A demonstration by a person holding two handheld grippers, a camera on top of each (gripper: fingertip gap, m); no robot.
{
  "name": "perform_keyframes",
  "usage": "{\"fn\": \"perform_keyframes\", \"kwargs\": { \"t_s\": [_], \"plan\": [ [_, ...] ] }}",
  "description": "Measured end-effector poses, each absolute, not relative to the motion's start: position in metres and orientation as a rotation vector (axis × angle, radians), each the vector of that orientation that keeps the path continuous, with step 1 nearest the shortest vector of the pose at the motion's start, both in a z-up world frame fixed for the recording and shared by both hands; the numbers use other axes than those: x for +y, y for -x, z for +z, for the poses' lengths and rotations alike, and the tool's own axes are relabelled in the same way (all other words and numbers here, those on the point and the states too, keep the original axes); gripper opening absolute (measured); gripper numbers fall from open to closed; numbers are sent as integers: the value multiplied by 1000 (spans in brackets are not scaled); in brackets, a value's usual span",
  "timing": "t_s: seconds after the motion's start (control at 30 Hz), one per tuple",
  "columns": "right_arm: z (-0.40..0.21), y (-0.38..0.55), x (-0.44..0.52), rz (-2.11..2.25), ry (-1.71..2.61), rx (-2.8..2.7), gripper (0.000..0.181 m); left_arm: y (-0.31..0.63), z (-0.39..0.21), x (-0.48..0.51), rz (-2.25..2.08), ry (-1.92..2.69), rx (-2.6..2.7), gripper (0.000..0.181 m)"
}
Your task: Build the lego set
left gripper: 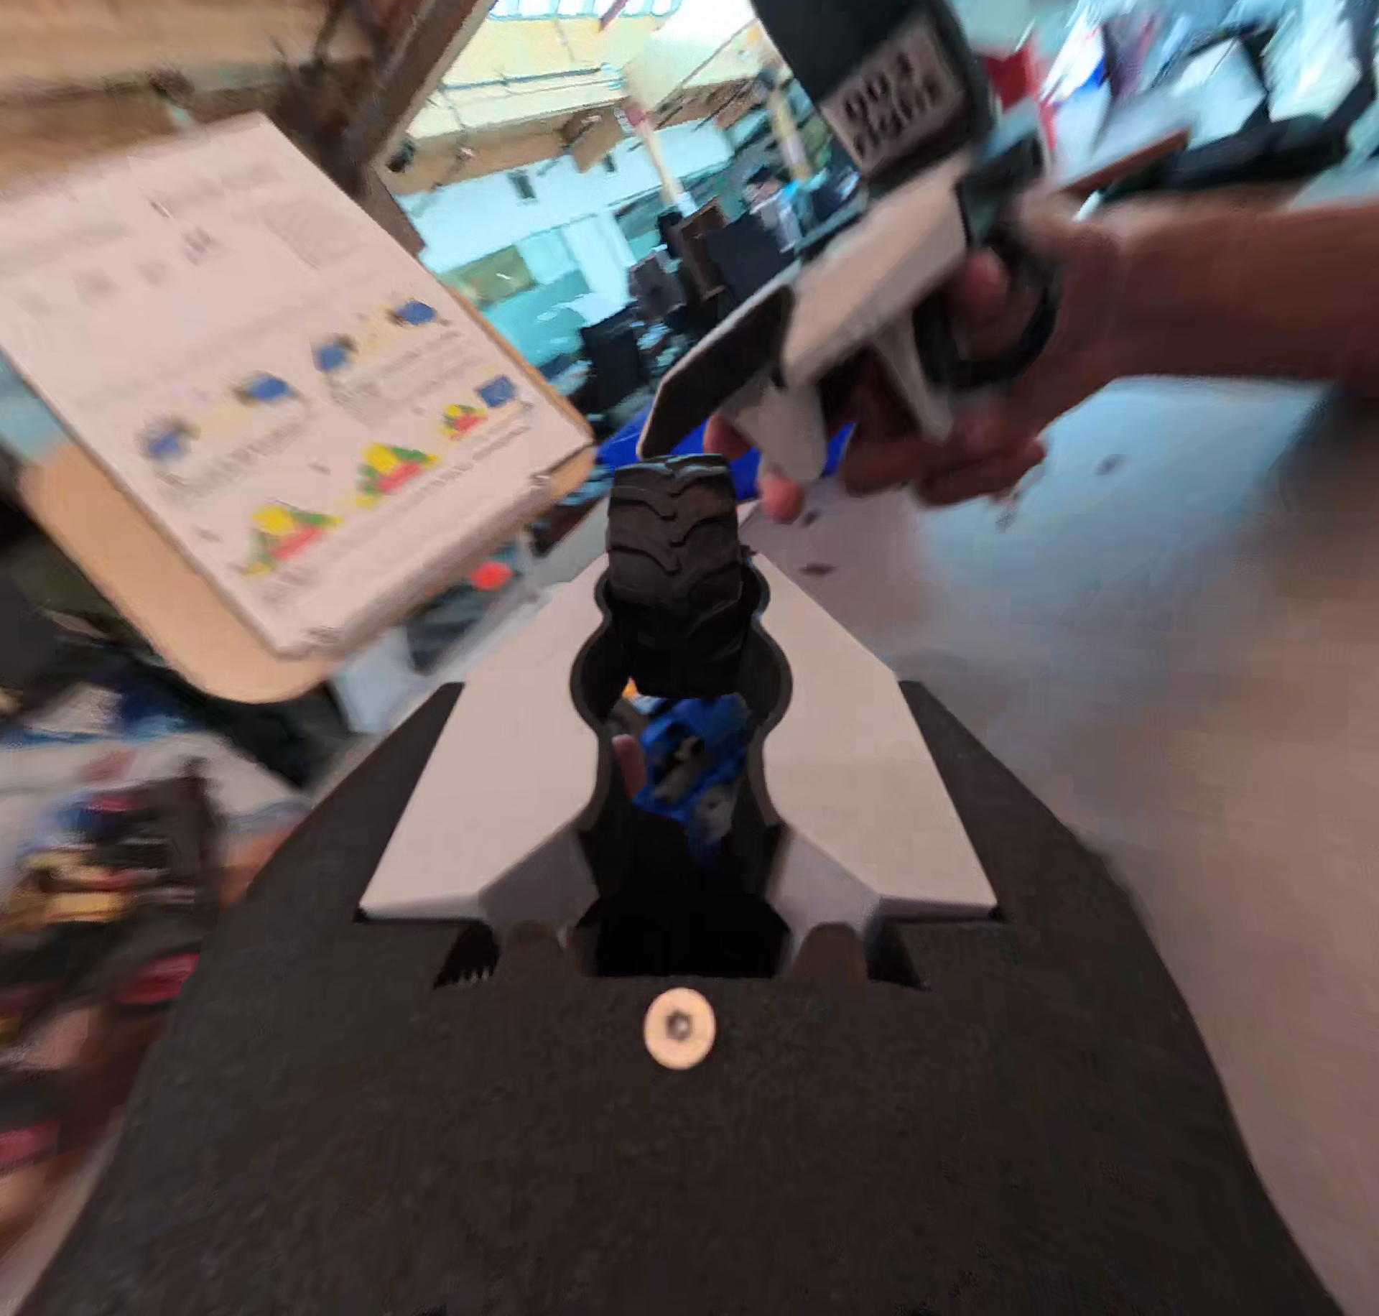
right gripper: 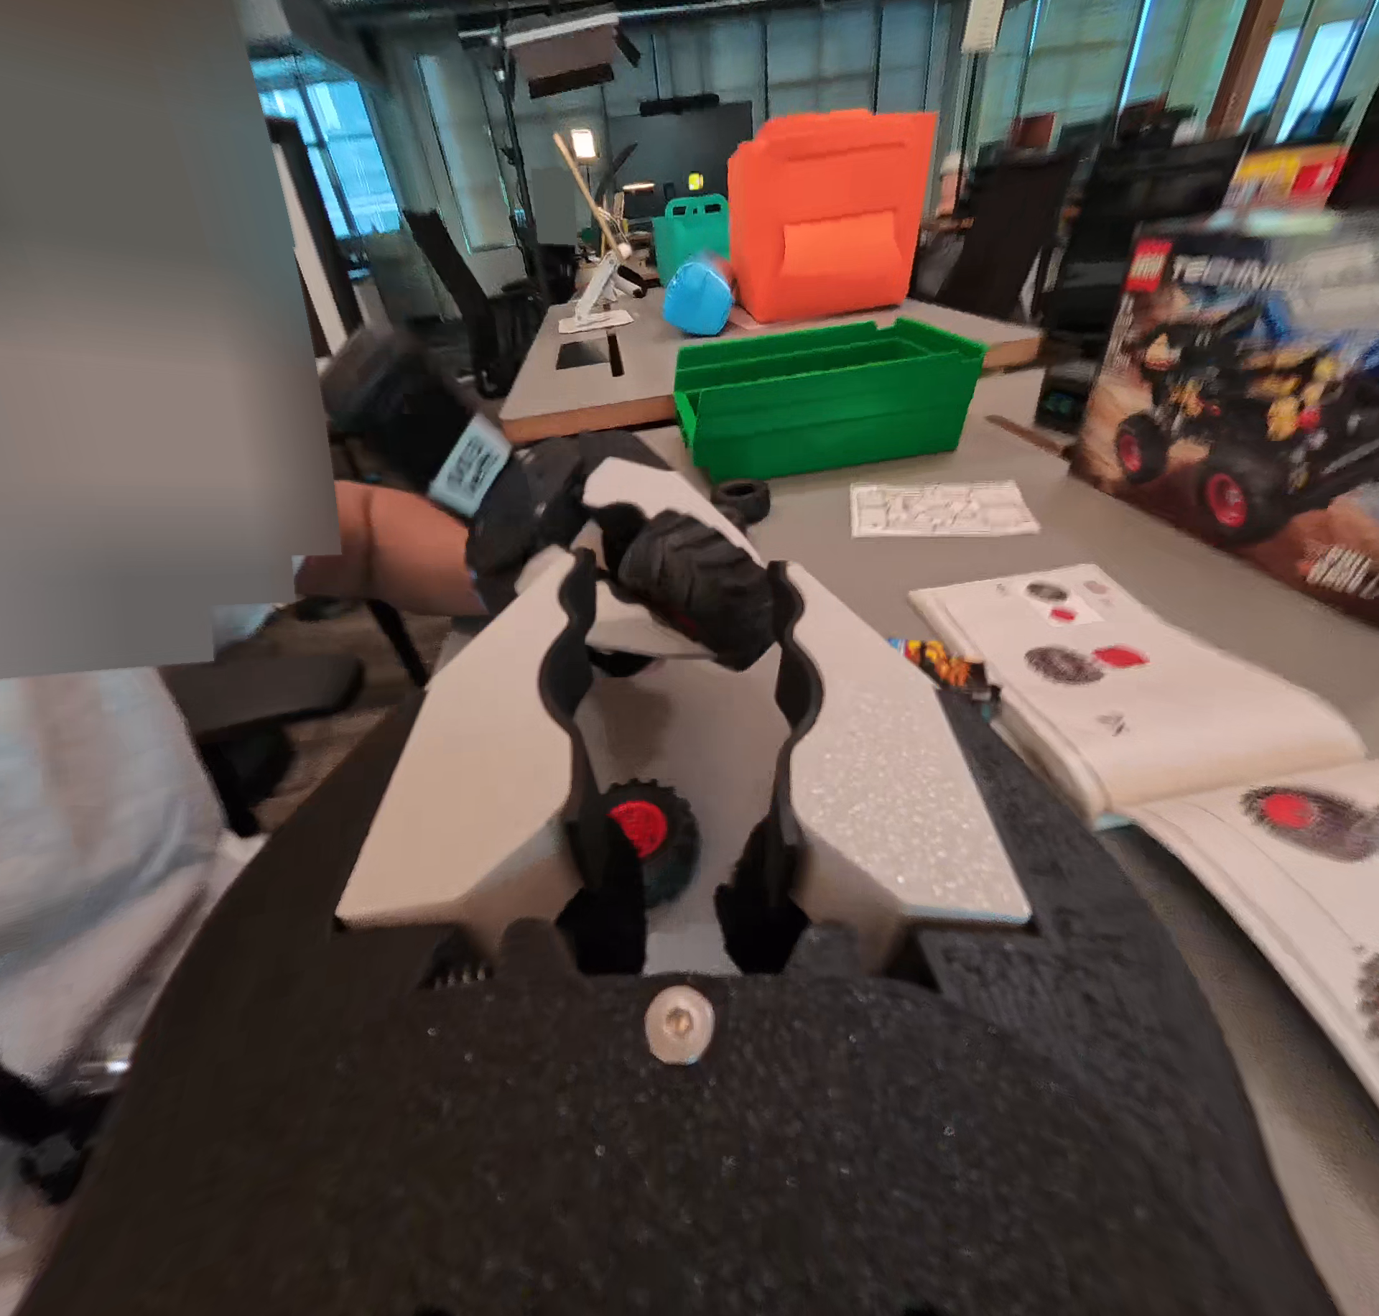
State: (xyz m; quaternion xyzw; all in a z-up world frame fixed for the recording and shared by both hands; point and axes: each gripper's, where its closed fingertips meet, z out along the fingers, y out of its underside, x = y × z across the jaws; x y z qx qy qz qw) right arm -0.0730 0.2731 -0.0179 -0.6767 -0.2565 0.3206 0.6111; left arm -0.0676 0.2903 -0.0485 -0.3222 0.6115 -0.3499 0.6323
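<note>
The left tongs [left gripper: 675, 608] are gripping a black tyre [left gripper: 675, 571] above the table [right gripper: 821, 534], probably presenting it for fitting, while the right tongs [right gripper: 679, 593] are standing wide around it, and a finished red-hubbed wheel [right gripper: 642, 829] is lying below.

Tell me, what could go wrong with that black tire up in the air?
The left gripper pinches the black tire only by its tread, off the table, so it could pop out and roll away. The right gripper is open right beside it and could bump it loose.
</note>
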Motion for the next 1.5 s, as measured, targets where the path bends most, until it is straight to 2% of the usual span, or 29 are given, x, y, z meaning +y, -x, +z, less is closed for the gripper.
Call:
{"fn": "perform_keyframes", "kwargs": {
  "t_s": [0.07,0.13,0.3,0.37,0.53,0.63,0.73,0.8,0.93,1.0,1.07,1.1,1.13,1.5],
  "plan": [
    [-25,69,274,882,1675,-514,43,70,-51,300,-386,532,1352,24],
    [-32,74,273,1040,1734,-469,46,71,-55,295,-139,357,1333,24],
    [-48,86,278,1241,1826,-326,47,78,-37,295,133,188,1211,24],
    [-46,90,277,1336,1809,-277,33,80,-40,293,280,61,1191,24],
    [-61,93,280,1348,1859,-248,29,80,-50,288,489,-143,1171,24],
    [-54,91,281,1295,1825,-278,28,80,-44,293,372,-5,1195,26],
    [-45,76,286,1171,1777,-280,27,79,-41,310,135,281,1263,47],
    [-37,67,286,1118,1736,-298,27,81,-38,315,-163,498,1311,52],
    [-27,69,280,1056,1683,-383,27,77,-37,289,-1073,956,1422,67],
    [-28,76,276,1002,1676,-456,27,79,-30,277,-1445,1067,1407,66],
    [-29,84,272,983,1668,-507,27,82,-27,269,-1678,1112,1395,52],
    [-28,87,271,974,1658,-522,27,80,-30,269,-1700,1133,1397,39],
    [-30,86,273,941,1674,-524,27,79,-33,271,-1691,1141,1397,35],
    [-44,65,296,419,1747,-456,22,67,-49,299,-1332,1222,1297,28]
  ]
}}
